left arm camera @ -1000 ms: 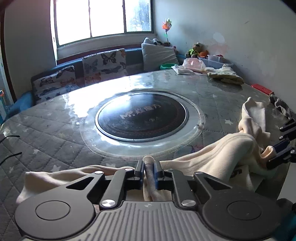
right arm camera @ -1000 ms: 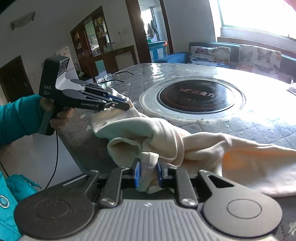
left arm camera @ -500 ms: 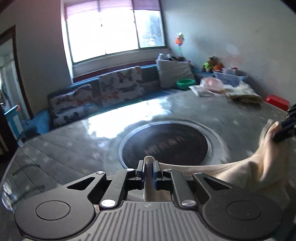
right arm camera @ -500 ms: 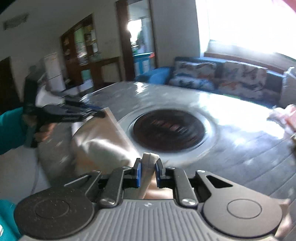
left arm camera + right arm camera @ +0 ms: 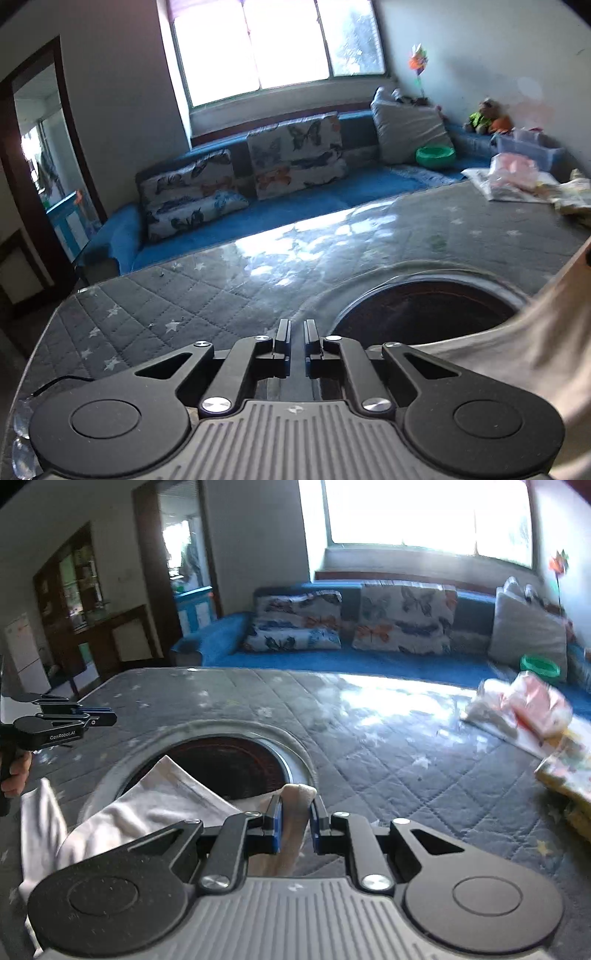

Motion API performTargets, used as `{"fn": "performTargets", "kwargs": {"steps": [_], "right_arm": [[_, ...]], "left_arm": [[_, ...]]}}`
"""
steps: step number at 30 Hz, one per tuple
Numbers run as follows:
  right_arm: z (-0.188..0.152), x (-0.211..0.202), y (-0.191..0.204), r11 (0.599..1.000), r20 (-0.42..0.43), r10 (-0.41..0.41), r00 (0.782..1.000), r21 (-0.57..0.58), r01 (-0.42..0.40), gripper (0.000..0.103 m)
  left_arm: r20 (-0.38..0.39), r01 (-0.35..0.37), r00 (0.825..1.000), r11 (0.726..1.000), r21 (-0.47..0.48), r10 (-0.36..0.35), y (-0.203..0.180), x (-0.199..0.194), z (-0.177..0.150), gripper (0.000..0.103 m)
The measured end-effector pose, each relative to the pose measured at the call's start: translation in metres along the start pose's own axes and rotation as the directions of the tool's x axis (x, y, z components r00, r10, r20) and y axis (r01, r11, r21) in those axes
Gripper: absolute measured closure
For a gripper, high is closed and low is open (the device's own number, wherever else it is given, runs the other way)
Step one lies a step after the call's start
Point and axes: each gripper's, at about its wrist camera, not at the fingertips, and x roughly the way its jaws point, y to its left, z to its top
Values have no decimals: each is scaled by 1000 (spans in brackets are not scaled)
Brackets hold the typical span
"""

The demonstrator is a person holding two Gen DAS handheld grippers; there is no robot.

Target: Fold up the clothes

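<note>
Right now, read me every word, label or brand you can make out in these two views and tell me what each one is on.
"GenRobot.AI": white lettering on the side of the left gripper, seen in the right wrist view.
Small emblem on the ribbed grey housing of each gripper: a mark, not readable text.
Dark round inset in the table: partly covered by the cream garment, no lettering legible.
Nothing else readable.

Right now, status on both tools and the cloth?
Left tool shut, empty. Right tool shut on cloth. Cloth trails over centre disc. Bags far right, clear of it.
</note>
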Motion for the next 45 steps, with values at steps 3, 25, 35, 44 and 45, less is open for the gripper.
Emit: {"fn": "performTargets", "kwargs": {"steps": [3,25,35,44,45], "right_arm": [[-1,27,-10,999,-48,-51,998,9,52,89],[-6,64,-30,994,-98,-92,991,50,97,90],[5,93,-35,988,-69,-139,988,63,143,77],[2,57,-13,995,-49,-95,994,18,96,69],[-1,54,-9,997,-58,-72,996,16,73,68]], "left_arm": [[-54,76,996,996,-35,-78,0,16,-2,94],[-74,57,996,990,129,-48,-42,54,-15,95],[-70,-2,998,995,101,9,-38,71,-12,91],[-66,-19,998,1000,23,20,-19,50,-9,70],[-66,-19,998,1000,11,20,-16,45,-10,70]]}}
